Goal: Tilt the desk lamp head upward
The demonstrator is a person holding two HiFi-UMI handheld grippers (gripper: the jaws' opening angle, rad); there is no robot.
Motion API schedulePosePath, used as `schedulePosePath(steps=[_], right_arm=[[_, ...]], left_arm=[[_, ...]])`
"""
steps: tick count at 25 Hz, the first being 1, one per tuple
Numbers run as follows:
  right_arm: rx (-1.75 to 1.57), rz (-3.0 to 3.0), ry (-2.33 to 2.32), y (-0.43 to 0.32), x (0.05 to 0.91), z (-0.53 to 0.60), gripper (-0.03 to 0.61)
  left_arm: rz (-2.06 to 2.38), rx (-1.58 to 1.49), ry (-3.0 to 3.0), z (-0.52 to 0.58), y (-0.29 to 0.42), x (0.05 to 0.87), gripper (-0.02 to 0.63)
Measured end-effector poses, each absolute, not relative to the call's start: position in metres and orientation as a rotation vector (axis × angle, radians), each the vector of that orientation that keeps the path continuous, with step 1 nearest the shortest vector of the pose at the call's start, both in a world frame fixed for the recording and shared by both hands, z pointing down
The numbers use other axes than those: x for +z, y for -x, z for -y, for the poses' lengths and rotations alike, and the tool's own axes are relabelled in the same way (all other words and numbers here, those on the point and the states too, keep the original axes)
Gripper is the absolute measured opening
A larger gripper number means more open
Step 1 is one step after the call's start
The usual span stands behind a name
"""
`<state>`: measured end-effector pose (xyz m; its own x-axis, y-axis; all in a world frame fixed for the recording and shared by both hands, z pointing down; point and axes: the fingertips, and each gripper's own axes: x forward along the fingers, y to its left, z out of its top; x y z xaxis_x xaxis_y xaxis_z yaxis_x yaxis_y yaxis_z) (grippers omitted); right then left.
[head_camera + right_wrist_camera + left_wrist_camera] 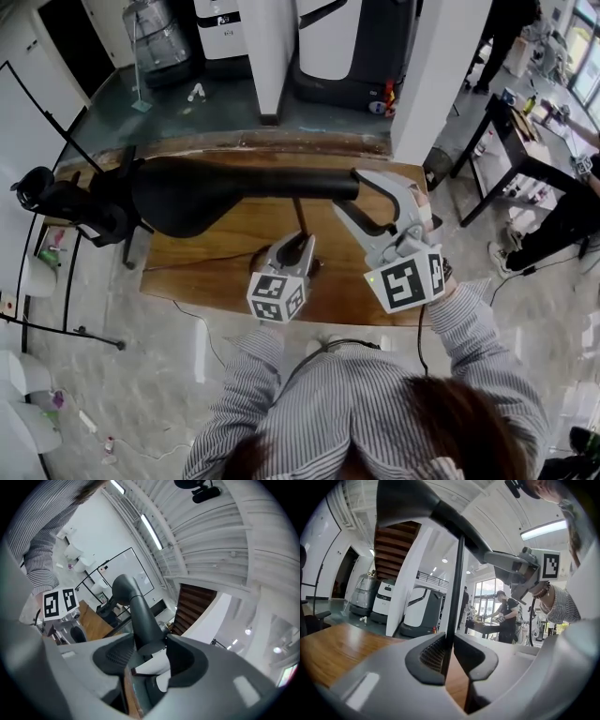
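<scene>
The person's striped sleeves [469,328] lead to both grippers over the wooden worktop [206,272].

1. Left gripper [450,656]: the jaws are clamped on the desk lamp's thin black pole [457,583], which stands upright between the pads.
2. Right gripper [149,654]: the jaws stand wide around the narrow end of the lamp head [136,611], and both pads lie against it.
3. Lamp head, seen from the head view: a long black body, held roughly level above the worktop. The wide end points to the person's left; the narrow end sits in the right gripper, above and to the right of the pole.
4. A black office chair [66,202] stands at the worktop's left end.
5. Beyond the far edge stand a white pillar [436,75] and a dark-and-white floor machine [352,47].
</scene>
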<state>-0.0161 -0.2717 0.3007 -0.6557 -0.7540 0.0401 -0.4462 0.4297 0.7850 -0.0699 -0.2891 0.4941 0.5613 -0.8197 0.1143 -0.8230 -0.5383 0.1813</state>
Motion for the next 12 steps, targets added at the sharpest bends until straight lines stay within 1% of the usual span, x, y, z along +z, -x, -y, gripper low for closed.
schedulePosePath(steps=[12], right_arm=[[-0.783, 2.612, -1.155, 0.024, 0.331, 0.264, 0.202]], left_arm=[[1.376, -0.01, -2.583, 0.285, 0.069, 0.494, 0.049]])
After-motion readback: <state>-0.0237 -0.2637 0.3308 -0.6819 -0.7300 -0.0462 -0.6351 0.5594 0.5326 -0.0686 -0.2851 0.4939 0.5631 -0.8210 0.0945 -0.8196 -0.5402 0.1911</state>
